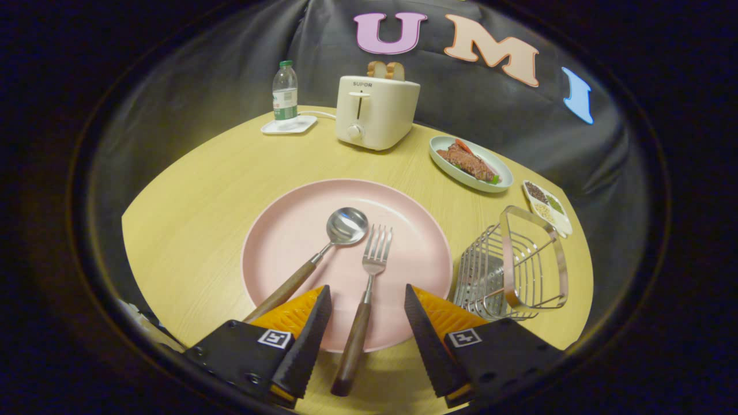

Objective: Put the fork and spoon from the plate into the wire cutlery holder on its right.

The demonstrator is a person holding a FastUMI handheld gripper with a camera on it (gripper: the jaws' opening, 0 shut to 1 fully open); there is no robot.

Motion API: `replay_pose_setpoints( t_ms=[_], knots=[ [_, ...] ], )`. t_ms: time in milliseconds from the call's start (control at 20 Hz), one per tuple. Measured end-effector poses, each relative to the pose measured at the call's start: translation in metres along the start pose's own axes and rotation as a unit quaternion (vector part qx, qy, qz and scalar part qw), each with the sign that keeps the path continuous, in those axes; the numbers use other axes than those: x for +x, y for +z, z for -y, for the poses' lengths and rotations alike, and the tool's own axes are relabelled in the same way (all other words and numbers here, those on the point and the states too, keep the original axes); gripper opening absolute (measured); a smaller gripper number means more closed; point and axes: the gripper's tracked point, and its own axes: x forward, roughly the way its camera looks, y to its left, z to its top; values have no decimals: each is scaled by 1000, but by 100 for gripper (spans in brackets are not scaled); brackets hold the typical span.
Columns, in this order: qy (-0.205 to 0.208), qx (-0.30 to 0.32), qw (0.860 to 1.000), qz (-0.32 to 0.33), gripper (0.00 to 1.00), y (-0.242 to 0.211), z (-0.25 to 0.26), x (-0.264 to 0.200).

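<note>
Wooden handles and steel heads make both the fork [365,294] and the spoon [323,253] stiff, fairly light pieces that should not bend or break. Both lie on the pink plate [288,230], handles pointing back toward the gripper [368,334], the fork's running out over the rim. Its fingers stand wide apart and hold nothing; the fork's handle lies between them, the spoon's handle passes under the left finger. Wood likely gives a surer pinch than polished steel (which looks slick), so the mid-handle seems the place to take hold. Beside the plate on the right stands the wire holder [510,265], tilted in this view and empty as far as can be seen.
</note>
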Motion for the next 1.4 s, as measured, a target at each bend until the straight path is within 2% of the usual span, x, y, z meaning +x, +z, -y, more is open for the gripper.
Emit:
replay_pose_setpoints(
  t_ms=[200,700,900,1400],
  knots=[
    [0,5,1000,-9,45,-4,-4,3],
    [-16,11,1000,-10,19,-6,0,7],
    [-10,20,1000,-8,7,-3,0,2],
    [-7,2,1000,-31,7,12,18,-16]
  ],
)
